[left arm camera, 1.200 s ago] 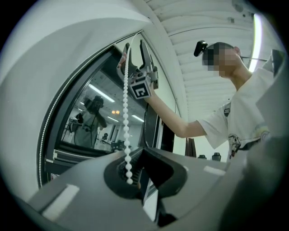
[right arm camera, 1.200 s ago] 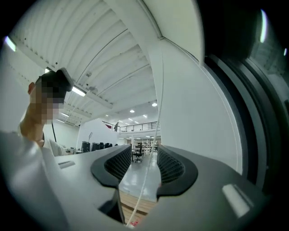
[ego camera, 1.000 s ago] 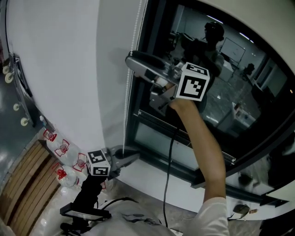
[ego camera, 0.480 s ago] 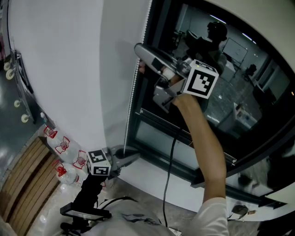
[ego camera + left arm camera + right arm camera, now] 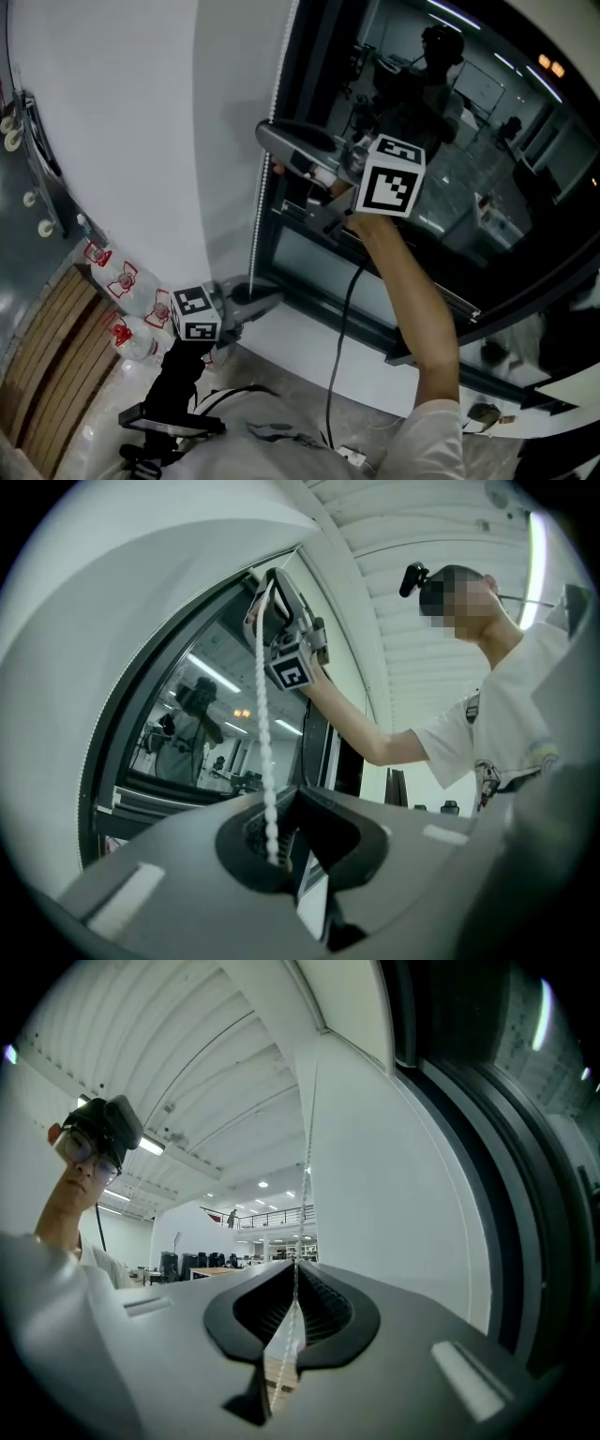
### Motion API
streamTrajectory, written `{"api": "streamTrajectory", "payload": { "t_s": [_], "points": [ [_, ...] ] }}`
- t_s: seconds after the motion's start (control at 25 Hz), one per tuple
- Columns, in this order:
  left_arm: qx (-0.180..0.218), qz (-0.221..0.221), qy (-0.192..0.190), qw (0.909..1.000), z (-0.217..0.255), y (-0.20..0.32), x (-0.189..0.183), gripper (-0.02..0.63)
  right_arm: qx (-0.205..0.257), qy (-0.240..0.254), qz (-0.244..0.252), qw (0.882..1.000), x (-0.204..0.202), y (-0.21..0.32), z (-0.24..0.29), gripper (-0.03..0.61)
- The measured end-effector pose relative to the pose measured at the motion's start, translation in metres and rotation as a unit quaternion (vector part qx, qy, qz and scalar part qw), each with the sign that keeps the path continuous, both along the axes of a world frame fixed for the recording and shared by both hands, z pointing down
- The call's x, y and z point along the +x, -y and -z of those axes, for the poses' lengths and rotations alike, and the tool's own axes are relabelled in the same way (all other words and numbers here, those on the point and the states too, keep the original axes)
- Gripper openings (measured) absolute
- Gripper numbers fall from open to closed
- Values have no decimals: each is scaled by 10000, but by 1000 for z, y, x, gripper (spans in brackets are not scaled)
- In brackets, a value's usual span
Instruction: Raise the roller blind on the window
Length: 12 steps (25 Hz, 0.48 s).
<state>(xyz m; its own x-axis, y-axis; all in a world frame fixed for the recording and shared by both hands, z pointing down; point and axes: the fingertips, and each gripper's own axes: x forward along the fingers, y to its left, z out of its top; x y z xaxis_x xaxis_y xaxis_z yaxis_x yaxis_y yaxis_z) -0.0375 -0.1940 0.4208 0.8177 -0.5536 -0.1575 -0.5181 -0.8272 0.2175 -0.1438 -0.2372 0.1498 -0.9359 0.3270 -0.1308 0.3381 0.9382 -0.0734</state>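
The white roller blind (image 5: pixel 131 122) hangs over the left part of the dark window (image 5: pixel 441 141). Its white bead chain (image 5: pixel 257 225) runs down the blind's right edge. My right gripper (image 5: pixel 270 148) is up at the chain; its jaws have just been closing and are shut on the chain (image 5: pixel 302 1194), which passes between them. Low down by the sill, my left gripper (image 5: pixel 272 302) points at the chain's bottom end. In the left gripper view the chain (image 5: pixel 262 705) drops from the right gripper (image 5: pixel 272 597) into the left gripper (image 5: pixel 292 794), whose jaws are shut on it.
Several water bottles with red caps (image 5: pixel 117 281) stand on the floor at the blind's foot, beside a slatted wooden bench (image 5: pixel 47 366). The white window sill (image 5: pixel 309 347) runs below the dark window frame (image 5: pixel 309 272). A black cable (image 5: pixel 342 319) hangs from the right gripper.
The right gripper rose a little along the chain, then came down again with its jaws shut on it. The left gripper stayed where it was.
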Motion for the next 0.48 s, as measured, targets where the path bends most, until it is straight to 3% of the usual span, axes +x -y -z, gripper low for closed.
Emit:
{"api": "streamTrajectory", "payload": {
  "t_s": [0.48],
  "points": [
    [101,19,25,9999,-1,-2,0,-2,-465,-418,105,9980,5,-11,-86,15]
  ]
}}
